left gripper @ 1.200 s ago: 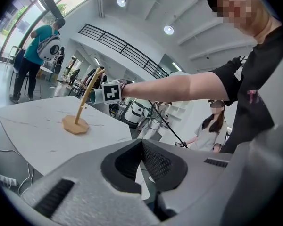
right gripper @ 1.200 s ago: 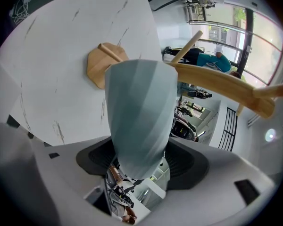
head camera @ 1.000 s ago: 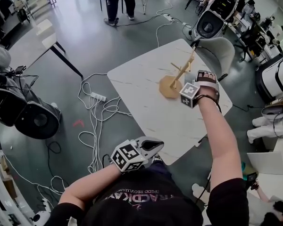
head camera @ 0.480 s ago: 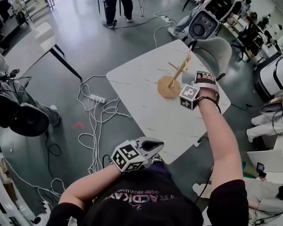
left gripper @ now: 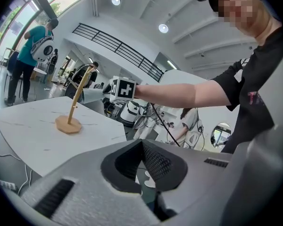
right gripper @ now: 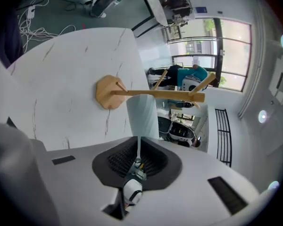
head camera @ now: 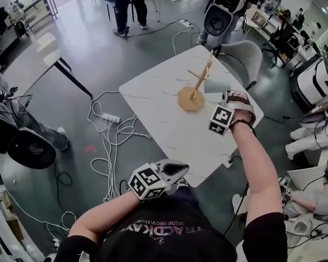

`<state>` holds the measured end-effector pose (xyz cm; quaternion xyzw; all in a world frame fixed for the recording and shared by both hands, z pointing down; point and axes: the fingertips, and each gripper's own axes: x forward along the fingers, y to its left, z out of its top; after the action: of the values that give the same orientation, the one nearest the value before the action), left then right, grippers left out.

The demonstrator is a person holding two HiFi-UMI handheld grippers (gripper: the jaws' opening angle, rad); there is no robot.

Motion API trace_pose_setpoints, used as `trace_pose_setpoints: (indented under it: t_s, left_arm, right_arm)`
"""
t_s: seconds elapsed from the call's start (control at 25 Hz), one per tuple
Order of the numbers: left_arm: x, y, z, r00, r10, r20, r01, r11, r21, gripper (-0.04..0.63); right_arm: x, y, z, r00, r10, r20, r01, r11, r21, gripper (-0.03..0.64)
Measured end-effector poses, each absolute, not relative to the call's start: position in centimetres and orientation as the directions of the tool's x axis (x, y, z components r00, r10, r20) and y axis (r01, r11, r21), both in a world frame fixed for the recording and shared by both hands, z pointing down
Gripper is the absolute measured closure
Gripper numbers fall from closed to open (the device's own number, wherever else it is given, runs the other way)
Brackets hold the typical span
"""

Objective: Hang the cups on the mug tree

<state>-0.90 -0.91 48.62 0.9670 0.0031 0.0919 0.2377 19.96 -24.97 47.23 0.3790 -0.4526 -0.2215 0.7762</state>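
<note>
On the white counter (head camera: 153, 100), the mug tree (head camera: 198, 83) stands with its trunk running away from you. Your right claw (head camera: 225, 95) has just been closing and now pinches the cup (head camera: 215, 85) by its wall, just right of the tree's pegs. Your left claw (head camera: 175, 171) sits with its jaws together and empty, well apart from the tree.

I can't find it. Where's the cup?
Head view: the cup is right of the mug tree, between the right gripper's jaws, which have just been closing on it.

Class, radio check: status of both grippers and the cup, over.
Left gripper shut, empty. Right gripper just closed on cup wall. Cup beside mug tree, not yet hung. Nothing in the way.
</note>
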Motion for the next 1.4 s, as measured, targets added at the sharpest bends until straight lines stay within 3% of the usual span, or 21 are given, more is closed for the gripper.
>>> trace_pose_setpoints:
  t_s: [0.12, 0.28, 0.44, 0.56, 0.68, 0.96, 1.12, 1.4]
  left_arm:
    - [-1.0, -0.4, 48.6, 0.982, 0.058, 0.18, -0.031, -0.89, 0.455, 0.598]
    - [-1.3, 0.2, 48.5, 0.981, 0.06, 0.184, -0.029, -0.893, 0.449, 0.598]
    - [-1.9, 0.5, 48.6, 0.979, 0.062, 0.192, -0.03, -0.896, 0.444, 0.598]
    - [-2.6, 0.7, 49.1, 0.978, 0.063, 0.2, -0.034, -0.895, 0.445, 0.598]
    - [-3.3, 0.9, 49.4, 0.977, 0.064, 0.205, -0.036, -0.892, 0.45, 0.598]
    - [-4.1, 1.8, 50.8, 0.97, 0.079, 0.229, -0.037, -0.887, 0.461, 0.598]
    - [-5.2, 1.3, 51.3, 0.97, 0.064, 0.235, -0.057, -0.879, 0.473, 0.598]
    - [-7.3, 0.3, 51.8, 0.971, 0.01, 0.238, -0.114, -0.857, 0.503, 0.598]
  right_arm:
    - [18.9, -23.4, 47.5, 0.426, -0.697, 0.577, -0.093, 0.6, 0.794, 0.603]
    - [17.1, -20.6, 48.7, 0.266, -0.675, 0.688, -0.41, 0.567, 0.715, 0.606]
    - [13.7, -17.8, 48.8, 0.01, -0.688, 0.726, -0.73, 0.491, 0.475, 0.606]
    - [10.1, -15.6, 48.5, -0.203, -0.712, 0.672, -0.857, 0.462, 0.229, 0.606]
    - [7.3, -13.3, 48.0, -0.326, -0.729, 0.603, -0.885, 0.459, 0.077, 0.606]
    - [2.9, -7.5, 48.3, -0.468, -0.735, 0.49, -0.881, 0.43, -0.197, 0.606]
    - [0.0, -5.0, 48.6, -0.528, -0.742, 0.412, -0.842, 0.397, -0.365, 0.606]
    - [-4.3, -0.7, 49.7, -0.584, -0.73, 0.354, -0.777, 0.376, -0.505, 0.606]
